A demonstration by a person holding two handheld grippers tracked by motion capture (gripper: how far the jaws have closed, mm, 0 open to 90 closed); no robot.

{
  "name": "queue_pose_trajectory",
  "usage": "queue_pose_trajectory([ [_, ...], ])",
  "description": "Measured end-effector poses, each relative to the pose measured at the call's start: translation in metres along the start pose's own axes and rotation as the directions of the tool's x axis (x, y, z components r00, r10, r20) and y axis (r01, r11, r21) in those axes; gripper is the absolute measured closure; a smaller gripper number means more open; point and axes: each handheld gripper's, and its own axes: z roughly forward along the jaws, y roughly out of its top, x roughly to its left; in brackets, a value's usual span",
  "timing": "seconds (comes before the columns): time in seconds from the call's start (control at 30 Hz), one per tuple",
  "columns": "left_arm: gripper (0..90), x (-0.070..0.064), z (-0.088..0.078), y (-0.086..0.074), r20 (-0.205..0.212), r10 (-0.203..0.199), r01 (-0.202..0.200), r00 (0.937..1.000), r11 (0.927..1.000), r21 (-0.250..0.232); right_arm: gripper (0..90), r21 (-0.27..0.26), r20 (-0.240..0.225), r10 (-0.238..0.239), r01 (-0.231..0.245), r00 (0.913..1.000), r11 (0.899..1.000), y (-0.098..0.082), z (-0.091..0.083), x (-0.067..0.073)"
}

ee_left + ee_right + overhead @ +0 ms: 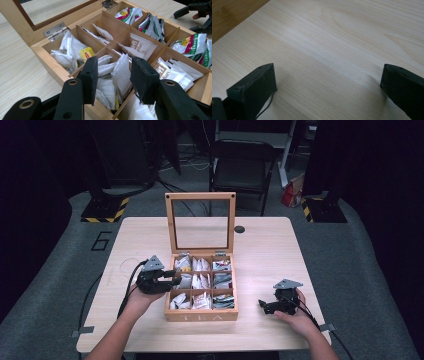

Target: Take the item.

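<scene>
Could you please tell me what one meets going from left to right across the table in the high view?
Left tool → wooden tea box with its compartments of tea bags → right tool, resting on the bare table.

White tea bag (121,75) upright, middle-left box compartment.

A black chair (243,162) stands beyond the wooden table (270,250).

High overview; two close tool views
</scene>
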Motion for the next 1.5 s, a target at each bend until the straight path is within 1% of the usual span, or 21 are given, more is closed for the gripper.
queue_pose_trajectory([
  [0.23,59.7,-0.001,0.009,0.0,0.017,-0.007,0.007,0.9998,1.0,0.006,0.0,0.0,0.0,0.0,0.0,1.0,1.0,0.0,0.0,0.0],
  [0.4,63.0,-0.001,0.011,0.0,0.031,-0.01,0.009,0.9995,0.9998,0.017,0.0,-0.001,0.0,0.0,0.0,1.0,1.0,0.0,0.0,0.0],
  [0.5,64.3,-0.002,0.013,-0.001,0.035,-0.005,0.005,0.9994,0.9999,0.013,0.0,0.0,-0.002,0.0,0.0,1.0,1.0,0.0,0.0,0.0],
  [0.6,68.1,-0.002,0.015,-0.001,0.032,0.0,0.0,0.9995,0.9999,0.016,0.0,0.002,-0.002,0.0,0.0,1.0,1.0,0.0,0.0,0.0],
  [0.63,69.9,-0.003,0.015,-0.001,0.044,0.003,-0.005,0.999,0.9997,0.026,0.0,-0.001,-0.001,0.0,0.0,1.0,1.0,0.0,0.0,0.0],
  [0.7,73.0,-0.004,0.017,-0.002,0.037,0.006,-0.007,0.9993,0.9997,0.023,0.0,-0.001,-0.001,0.0,0.0,1.0,1.0,0.0,0.0,0.0],
  [0.83,83.8,-0.005,0.017,-0.002,0.038,0.027,-0.029,0.9989,0.9988,0.041,0.0,-0.001,-0.001,0.0,0.0,1.0,1.0,0.0,0.0,0.0],
  [0.9,86.0,-0.006,0.017,-0.002,0.032,0.032,-0.034,0.9989,0.9987,0.039,0.0,-0.001,-0.001,0.0,0.0,1.0,1.0,0.0,0.0,0.0],
  [0.93,86.0,-0.006,0.017,-0.002,0.032,0.04,-0.042,0.9987,0.9983,0.04,0.0,-0.001,-0.001,0.0,0.0,1.0,1.0,0.0,0.0,0.0],
  [1.03,87.7,-0.007,0.016,-0.001,0.028,0.042,-0.043,0.9987,0.9982,0.042,0.0,-0.002,-0.001,0.0,0.0,1.0,1.0,0.0,0.0,0.0],
  [1.1,88.0,-0.007,0.015,-0.001,0.021,0.047,-0.047,0.9987,0.9985,0.026,0.0,-0.001,-0.001,0.0,0.0,1.0,1.0,0.0,0.0,0.0],
  [1.2,88.1,-0.007,0.014,-0.001,0.023,0.045,-0.045,0.9987,0.9987,0.024,0.0,-0.002,-0.001,0.0,0.0,1.0,1.0,0.0,0.0,0.0],
  [1.27,88.1,-0.007,0.013,0.0,0.024,0.031,-0.032,0.9992,0.9994,0.017,0.0,-0.001,-0.001,0.0,0.0,1.0,1.0,0.0,0.0,0.0],
  [1.33,88.1,-0.006,0.011,0.0,0.026,0.04,-0.04,0.9989,0.999,0.017,0.0,0.0,-0.001,0.0,0.0,1.0,1.0,0.0,0.0,0.0],
  [1.4,88.1,-0.006,0.011,0.001,0.022,0.039,-0.039,0.999,0.9992,0.01,0.0,-0.001,-0.001,0.0,0.0,1.0,1.0,0.0,0.0,0.0],
  [1.43,88.1,-0.005,0.008,0.003,0.021,0.036,-0.036,0.9991,0.9993,0.005,0.0,0.0,-0.002,0.0,0.0,1.0,1.0,0.0,0.0,0.0],
  [1.47,88.1,-0.005,0.006,0.004,0.021,0.027,-0.027,0.9994,0.9996,0.001,0.0,-0.002,0.0,0.0,0.0,1.0,1.0,0.0,0.0,0.0],
  [1.5,88.1,-0.005,0.004,0.005,0.012,0.024,-0.023,0.9997,0.9997,-0.002,0.0,-0.001,-0.002,0.0,0.0,1.0,1.0,0.0,0.0,0.0],
])
